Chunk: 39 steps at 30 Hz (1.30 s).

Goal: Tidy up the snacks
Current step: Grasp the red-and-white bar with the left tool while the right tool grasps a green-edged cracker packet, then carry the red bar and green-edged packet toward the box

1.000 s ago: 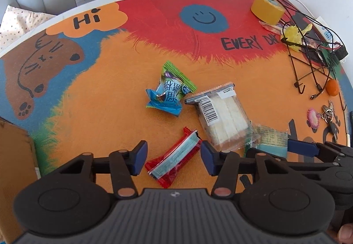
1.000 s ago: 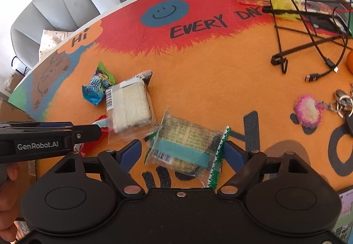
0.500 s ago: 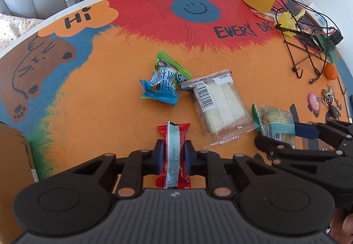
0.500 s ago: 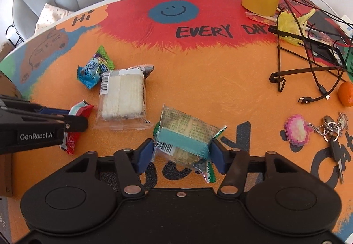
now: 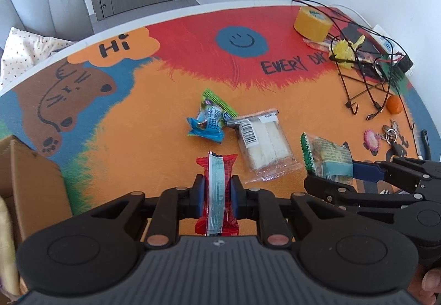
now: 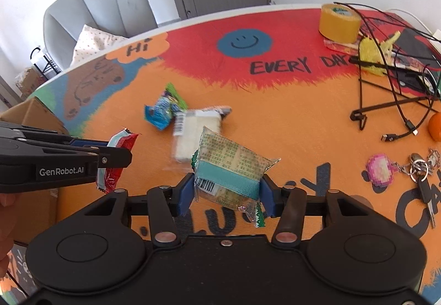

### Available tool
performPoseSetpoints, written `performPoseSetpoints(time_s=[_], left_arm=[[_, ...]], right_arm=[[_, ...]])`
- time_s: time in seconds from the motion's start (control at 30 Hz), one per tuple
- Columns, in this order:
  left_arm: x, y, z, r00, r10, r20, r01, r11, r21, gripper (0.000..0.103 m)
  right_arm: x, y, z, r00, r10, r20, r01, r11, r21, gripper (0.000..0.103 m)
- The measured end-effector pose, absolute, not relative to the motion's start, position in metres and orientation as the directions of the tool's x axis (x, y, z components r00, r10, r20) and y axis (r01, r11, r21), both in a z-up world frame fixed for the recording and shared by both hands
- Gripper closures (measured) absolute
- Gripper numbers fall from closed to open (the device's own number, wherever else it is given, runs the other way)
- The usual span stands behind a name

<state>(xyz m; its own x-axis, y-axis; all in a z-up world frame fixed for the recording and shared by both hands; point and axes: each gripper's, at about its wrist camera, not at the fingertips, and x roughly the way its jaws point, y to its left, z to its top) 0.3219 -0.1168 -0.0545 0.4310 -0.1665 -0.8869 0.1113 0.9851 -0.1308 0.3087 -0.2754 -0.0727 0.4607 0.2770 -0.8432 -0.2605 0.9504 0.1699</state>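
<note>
Orange, red and blue print covers the round worktop (image 5: 154, 123), with "Hi" lettered in an orange cloud beside a brown cartoon cat, a smiley on a blue blot, and "EVERY DAY" in black across the red band. The left gripper (image 5: 216, 196) has its blue-padded fingers clamped on a red snack stick (image 5: 217, 194) with a pale silver-blue seam strip, holding it lengthwise and clear of the worktop; in the right wrist view the same gripper's side reads "GenRobot.AI". The right gripper (image 6: 226, 194) has just been closing its fingers, and they now press on both sides of a beige-and-teal snack packet (image 6: 230, 175) with a barcode, dense small print too fine to read and green zigzag ends, lifted off the surface and tilted. Two snacks lie on the orange area near the middle: a blue and green candy bag (image 5: 209, 121) with characters too small to read, and, touching it, a clear pack of white sandwich slices (image 5: 261, 143) bearing a barcode sticker and a small white label. A cardboard box (image 5: 30, 183) stands at the left edge. Toward the far right sit a yellow tape roll (image 5: 312, 22), a tangle of black cables (image 5: 366, 79), a small orange fruit (image 5: 394, 104) and a pink keychain with keys (image 5: 381, 137). A grey chair (image 6: 102, 13) with a dotted cushion stands behind the worktop.
</note>
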Motion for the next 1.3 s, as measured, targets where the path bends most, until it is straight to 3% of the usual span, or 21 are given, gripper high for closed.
performPoseSetpoints(time_s=[0.83,1.3], left_arm=[[0.269,-0.013,0.026,0.513,-0.076,-0.855,0.004,0.996,-0.086,0.085],[0.256,0.044,0.012,0.480,-0.014,-0.877,-0.084,0.995,-0.062,0.085]], right_arm=[[0.287,-0.175,0.005,0.455,0.451,-0.768,-0.489,0.847,0.208,0.053],[0.281,-0.120,0.015,0.400,0.501,-0.768,-0.583,0.785,0.209,0.053]])
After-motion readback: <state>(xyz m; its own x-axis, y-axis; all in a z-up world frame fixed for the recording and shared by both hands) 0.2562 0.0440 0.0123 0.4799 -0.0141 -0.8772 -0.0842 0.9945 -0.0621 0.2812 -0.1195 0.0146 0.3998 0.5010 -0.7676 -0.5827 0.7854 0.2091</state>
